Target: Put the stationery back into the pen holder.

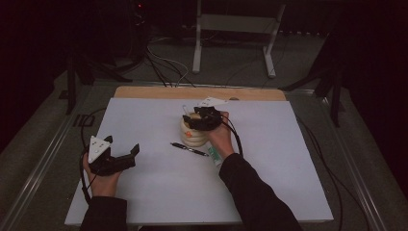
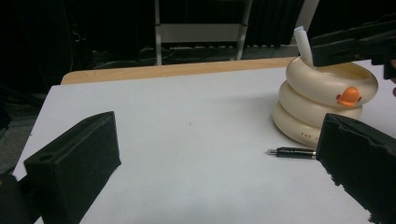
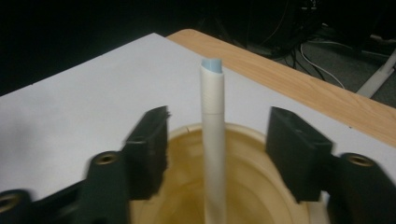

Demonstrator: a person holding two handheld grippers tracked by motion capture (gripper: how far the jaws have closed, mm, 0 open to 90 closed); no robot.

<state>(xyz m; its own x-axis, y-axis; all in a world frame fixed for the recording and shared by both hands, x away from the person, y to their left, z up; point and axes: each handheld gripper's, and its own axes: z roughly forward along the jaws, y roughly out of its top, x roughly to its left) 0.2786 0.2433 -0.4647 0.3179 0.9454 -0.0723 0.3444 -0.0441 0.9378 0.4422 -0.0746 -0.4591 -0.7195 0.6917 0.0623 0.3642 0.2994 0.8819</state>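
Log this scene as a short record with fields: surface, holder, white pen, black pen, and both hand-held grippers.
surface: white table top over a wooden board
holder: cream ringed pen pot with an orange duck figure on its side, upright
white pen: stands in the pot, its tip up
black pen: lies flat on the table top in front of the pot
right hand-held gripper: over the pot, jaws open either side of the white pen, not touching it
left hand-held gripper: at the near left, jaws open, nothing between them
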